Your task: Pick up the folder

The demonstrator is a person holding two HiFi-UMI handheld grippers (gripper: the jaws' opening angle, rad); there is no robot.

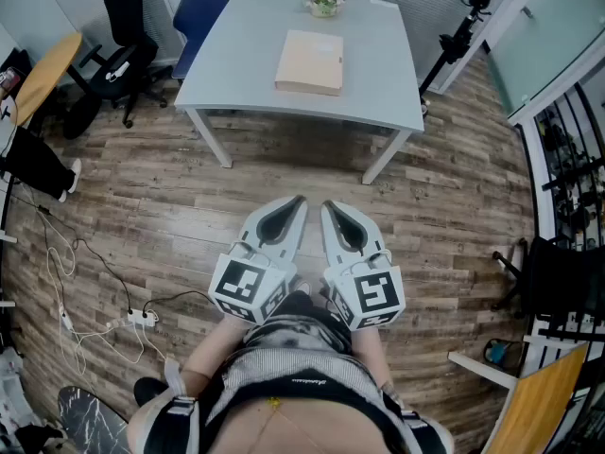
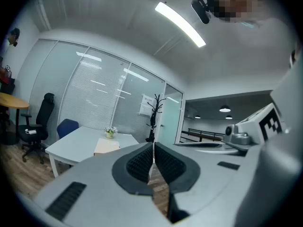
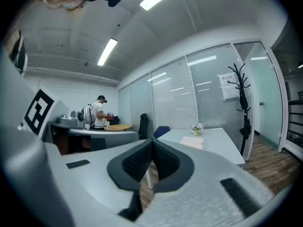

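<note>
A tan folder [image 1: 310,61] lies flat on the light grey table [image 1: 246,64] at the top of the head view, well ahead of both grippers. The folder [image 2: 106,146] appears small in the left gripper view and the folder [image 3: 191,142] again in the right gripper view. My left gripper [image 1: 297,202] and right gripper [image 1: 328,206] are held side by side over the wooden floor, close to my body, both shut with nothing between their jaws. In their own views the left gripper [image 2: 153,148] and right gripper [image 3: 152,144] show pads pressed together.
A small potted plant [image 1: 324,1] stands at the table's far edge. A blue chair [image 1: 198,17] and a black office chair [image 1: 118,55] sit left of the table. Cables and a power strip [image 1: 142,318] lie on the floor at left. A coat stand [image 3: 242,103] is at right; a person [image 3: 99,115] stands far off.
</note>
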